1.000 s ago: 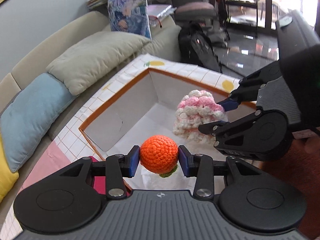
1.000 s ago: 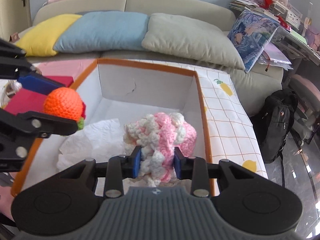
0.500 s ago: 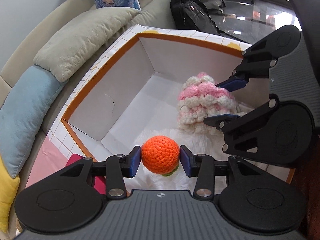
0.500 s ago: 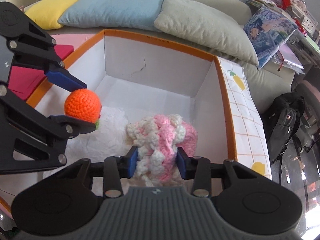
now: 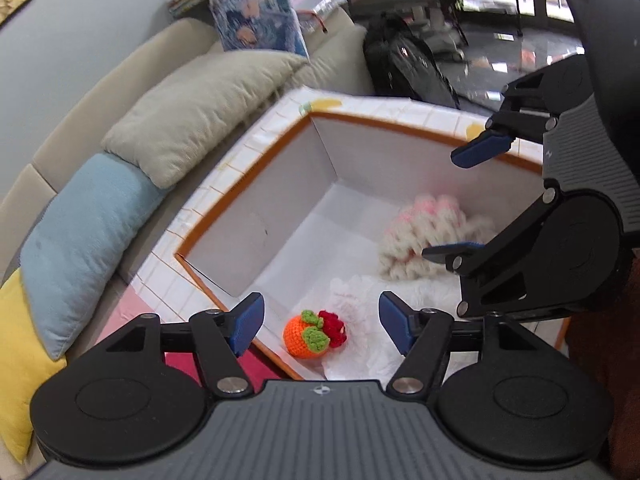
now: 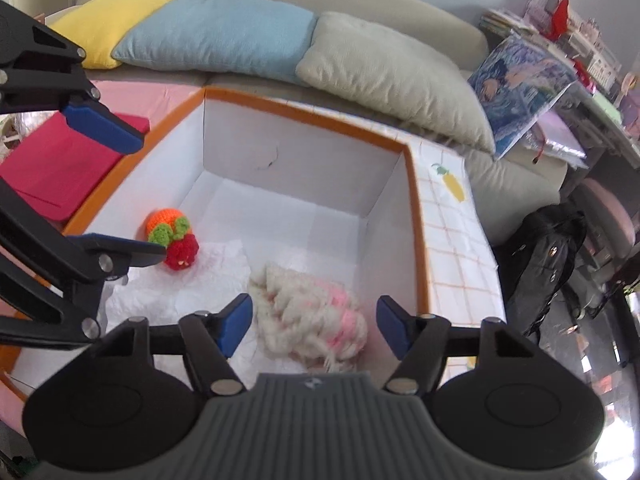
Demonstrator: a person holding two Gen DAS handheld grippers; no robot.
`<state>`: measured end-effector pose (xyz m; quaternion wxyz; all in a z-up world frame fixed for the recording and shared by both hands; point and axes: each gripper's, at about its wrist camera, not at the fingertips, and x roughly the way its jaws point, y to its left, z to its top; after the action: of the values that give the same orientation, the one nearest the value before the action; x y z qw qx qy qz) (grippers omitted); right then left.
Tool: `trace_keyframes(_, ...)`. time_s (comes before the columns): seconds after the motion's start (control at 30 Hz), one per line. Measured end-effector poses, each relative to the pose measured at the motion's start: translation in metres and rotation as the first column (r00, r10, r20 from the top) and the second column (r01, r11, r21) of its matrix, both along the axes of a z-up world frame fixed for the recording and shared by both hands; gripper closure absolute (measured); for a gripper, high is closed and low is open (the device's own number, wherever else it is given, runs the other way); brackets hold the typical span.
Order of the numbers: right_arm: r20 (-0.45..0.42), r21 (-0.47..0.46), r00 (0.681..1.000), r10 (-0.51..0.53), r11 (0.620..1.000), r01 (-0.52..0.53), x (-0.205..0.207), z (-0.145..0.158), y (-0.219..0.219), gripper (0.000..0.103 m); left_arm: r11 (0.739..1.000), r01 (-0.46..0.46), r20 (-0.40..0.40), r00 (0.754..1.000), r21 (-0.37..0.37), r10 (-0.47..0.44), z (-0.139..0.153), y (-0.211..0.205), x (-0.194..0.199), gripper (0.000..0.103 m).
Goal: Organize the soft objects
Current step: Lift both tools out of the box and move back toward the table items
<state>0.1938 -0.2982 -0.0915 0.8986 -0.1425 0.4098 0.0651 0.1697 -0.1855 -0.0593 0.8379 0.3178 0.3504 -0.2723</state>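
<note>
Landmark: storage box (image 6: 304, 116), white inside, orange rim. Left of the box a red mat (image 6: 60, 164) on pink cloth

Left gripper (image 5: 320, 322) released, jaws wide apart, nothing between them, hovering over the box's near-left corner. Orange crochet ball (image 5: 306, 338) with green leaves and a red bit lies on the box floor in that corner, just inside the rim, on white paper (image 5: 360, 344); same ball seen in the right view (image 6: 172, 236) by the box's left wall

Right gripper (image 6: 314, 326) also released, jaws spread, empty, over the box's near-right part. Pink-white crochet piece (image 6: 316, 324) sits on the box floor below it, near the right wall; blurred, so can't tell if it's settled

Step in hand, judged: release and withdraw. To do it well: lift both grippers straight up with jaws kept wide so pads don't snag yarn loops; clear the box rim before swinging sideways; keep the two grippers from clipping each other over the box

Behind the box, sofa cushions (image 6: 224, 36)
</note>
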Motion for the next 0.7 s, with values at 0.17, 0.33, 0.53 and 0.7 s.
trace_keyframes(0.17, 0.095, -0.019, 0.995, -0.031, 0.999, 0.033, -0.019, 0.03, 0.003, 0.023, 0.987, -0.066, 0.049, 0.996, -0.145, 0.074, 0.031, 0.022, -0.022, 0.026)
trace_keyframes(0.33, 0.149, 0.074, 0.981, -0.127, 0.99, 0.117, -0.043, 0.058, 0.003, 0.017, 0.952, -0.123, 0.081, 0.985, -0.28, 0.151, 0.057, 0.051, -0.049, 0.026)
trace_keyframes(0.53, 0.108, 0.246, 0.969, -0.22, 0.951, 0.188, -0.072, 0.07, 0.016, 0.015, 0.901, -0.209, 0.078, 0.964, -0.38, 0.256, 0.072, 0.094, -0.075, 0.026)
trace_keyframes(0.7, 0.08, 0.313, 0.966, -0.246, 0.926, 0.21, -0.092, 0.071, 0.039, 0.014, 0.855, -0.306, 0.05, 0.932, -0.418, 0.358, 0.069, 0.129, -0.091, 0.026)
